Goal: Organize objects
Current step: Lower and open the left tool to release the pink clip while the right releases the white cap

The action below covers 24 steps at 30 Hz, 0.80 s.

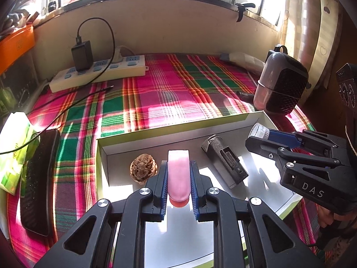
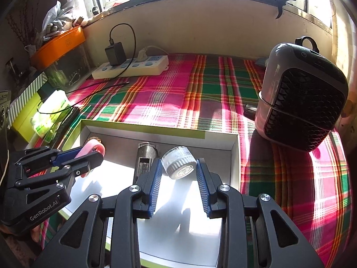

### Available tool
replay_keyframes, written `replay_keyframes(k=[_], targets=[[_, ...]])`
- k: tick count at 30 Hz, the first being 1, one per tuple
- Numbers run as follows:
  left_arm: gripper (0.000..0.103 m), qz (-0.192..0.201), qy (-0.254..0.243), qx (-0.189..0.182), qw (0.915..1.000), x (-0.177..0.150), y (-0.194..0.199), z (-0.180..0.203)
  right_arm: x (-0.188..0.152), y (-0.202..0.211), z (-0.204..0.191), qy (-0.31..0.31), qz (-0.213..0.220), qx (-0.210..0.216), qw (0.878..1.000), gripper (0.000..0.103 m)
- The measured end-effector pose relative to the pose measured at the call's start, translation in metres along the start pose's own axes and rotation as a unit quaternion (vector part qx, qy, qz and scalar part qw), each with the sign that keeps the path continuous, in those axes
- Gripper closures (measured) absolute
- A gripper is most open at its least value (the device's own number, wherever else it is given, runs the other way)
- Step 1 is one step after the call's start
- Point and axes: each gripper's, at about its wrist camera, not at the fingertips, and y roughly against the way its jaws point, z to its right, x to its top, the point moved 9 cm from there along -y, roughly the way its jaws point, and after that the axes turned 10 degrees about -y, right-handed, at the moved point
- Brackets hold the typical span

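Observation:
My left gripper is shut on a pink roll of tape and holds it over the shallow white box; the roll shows as a pink ring in the right wrist view. My right gripper is shut on a small clear jar with a white ribbed lid, also above the box, right of the left gripper. In the box lie a walnut and a dark metal flashlight-like cylinder. From the left wrist view the jar sits at the right gripper's tips.
The box rests on a pink-green plaid cloth. A power strip with a black charger stands at the back, a small heater at the right, a black phone and green packet at the left.

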Motion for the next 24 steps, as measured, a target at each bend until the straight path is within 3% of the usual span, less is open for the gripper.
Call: replay_keyframes(k=[24], targets=[[0.087, -0.024, -0.002, -0.002, 0.9997, -0.001, -0.030, 0.000, 0.003, -0.028, 0.004, -0.006, -0.021, -0.004, 1.000, 0.070]])
